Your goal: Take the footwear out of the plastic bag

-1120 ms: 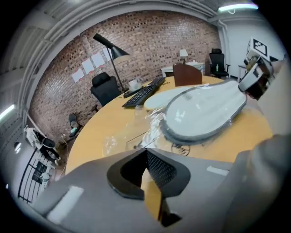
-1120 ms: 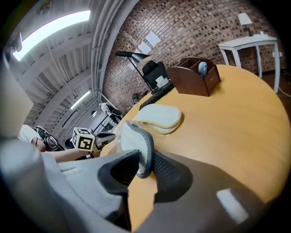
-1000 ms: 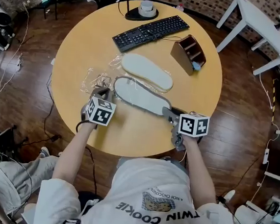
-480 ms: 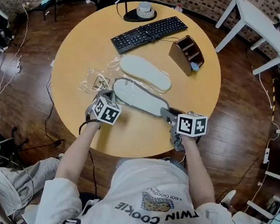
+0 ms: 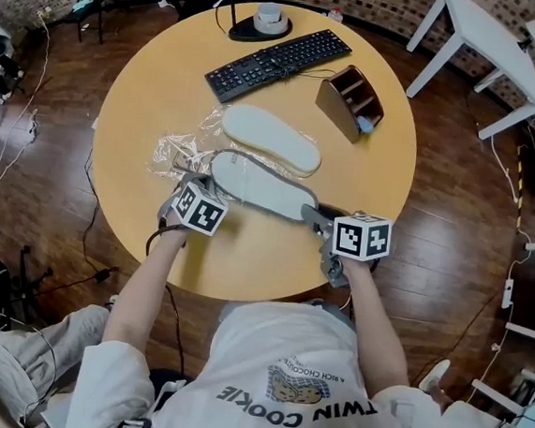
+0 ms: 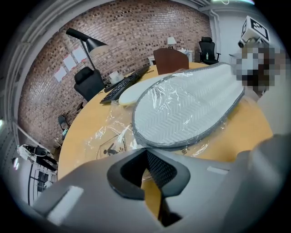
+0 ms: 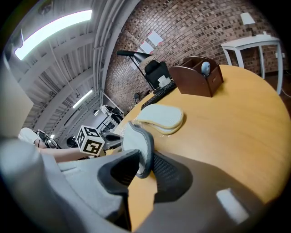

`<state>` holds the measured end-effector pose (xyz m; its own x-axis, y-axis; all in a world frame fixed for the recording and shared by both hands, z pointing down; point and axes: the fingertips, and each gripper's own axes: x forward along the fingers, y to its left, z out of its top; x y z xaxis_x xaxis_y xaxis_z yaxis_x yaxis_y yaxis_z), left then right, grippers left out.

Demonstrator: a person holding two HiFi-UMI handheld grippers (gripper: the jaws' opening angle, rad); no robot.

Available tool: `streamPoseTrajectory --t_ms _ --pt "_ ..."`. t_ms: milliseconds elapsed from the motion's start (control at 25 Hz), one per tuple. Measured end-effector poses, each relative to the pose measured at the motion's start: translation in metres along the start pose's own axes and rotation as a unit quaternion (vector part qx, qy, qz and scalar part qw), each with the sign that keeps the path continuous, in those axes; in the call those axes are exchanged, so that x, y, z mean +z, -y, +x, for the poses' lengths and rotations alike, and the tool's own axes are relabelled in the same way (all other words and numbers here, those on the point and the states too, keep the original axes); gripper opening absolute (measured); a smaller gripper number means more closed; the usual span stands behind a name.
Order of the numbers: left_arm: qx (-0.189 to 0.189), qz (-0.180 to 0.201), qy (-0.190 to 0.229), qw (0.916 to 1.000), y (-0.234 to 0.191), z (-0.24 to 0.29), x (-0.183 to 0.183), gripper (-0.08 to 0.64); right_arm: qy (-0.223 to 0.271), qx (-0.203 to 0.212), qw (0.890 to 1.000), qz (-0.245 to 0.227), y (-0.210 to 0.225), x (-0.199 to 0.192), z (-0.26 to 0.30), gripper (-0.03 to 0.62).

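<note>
Jaws of the right gripper (image 7: pixel 144 160) are clenched on one end of the pale, grey-rimmed foam slipper (image 7: pixel 136 141), close to the near edge of the round yellow-wood table (image 5: pixel 148 84). The left gripper (image 6: pixel 146 157) has its pads pinched together, we think on a fold of the clear crinkled plastic bag (image 6: pixel 107 136). Bare tabletop lies between the two grippers and the rim.

The left gripper view alone shows us the slipper's herringbone sole tilted up with film over it. The head view adds a second, cream oval slipper (image 5: pixel 270 138) just beyond. The black keyboard (image 5: pixel 277 61) and the brown wooden compartment box (image 5: pixel 351 102) sit well apart at the far side.
</note>
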<state>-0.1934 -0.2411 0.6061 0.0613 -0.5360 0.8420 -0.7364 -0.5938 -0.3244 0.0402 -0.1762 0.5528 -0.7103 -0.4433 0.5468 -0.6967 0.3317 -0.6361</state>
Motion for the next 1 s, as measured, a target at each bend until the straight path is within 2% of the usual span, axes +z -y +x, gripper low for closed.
streamPoseTrajectory --t_ms 160,240,440,720,1000 --pt "0.021 0.006 -0.009 0.9997 -0.005 0.001 -0.003 0.005 0.008 -0.004 1.000 -0.002 0.007 -0.002 -0.008 0.091" --pt "0.024 0.005 -0.012 0.9996 -0.005 0.003 -0.003 0.005 0.008 -0.019 1.000 -0.006 0.017 -0.003 -0.017 0.091" --pt "0.028 0.003 -0.019 0.9994 -0.004 0.002 -0.005 0.005 0.012 -0.022 1.000 -0.008 0.023 -0.006 -0.033 0.087" --pt "0.036 0.002 -0.025 0.9990 -0.004 0.004 -0.003 0.005 0.028 -0.015 0.999 -0.002 0.028 -0.007 -0.050 0.081" --pt "0.044 0.003 -0.030 0.9986 -0.003 0.003 -0.004 0.005 0.049 0.010 0.999 0.015 0.032 -0.005 -0.076 0.072"
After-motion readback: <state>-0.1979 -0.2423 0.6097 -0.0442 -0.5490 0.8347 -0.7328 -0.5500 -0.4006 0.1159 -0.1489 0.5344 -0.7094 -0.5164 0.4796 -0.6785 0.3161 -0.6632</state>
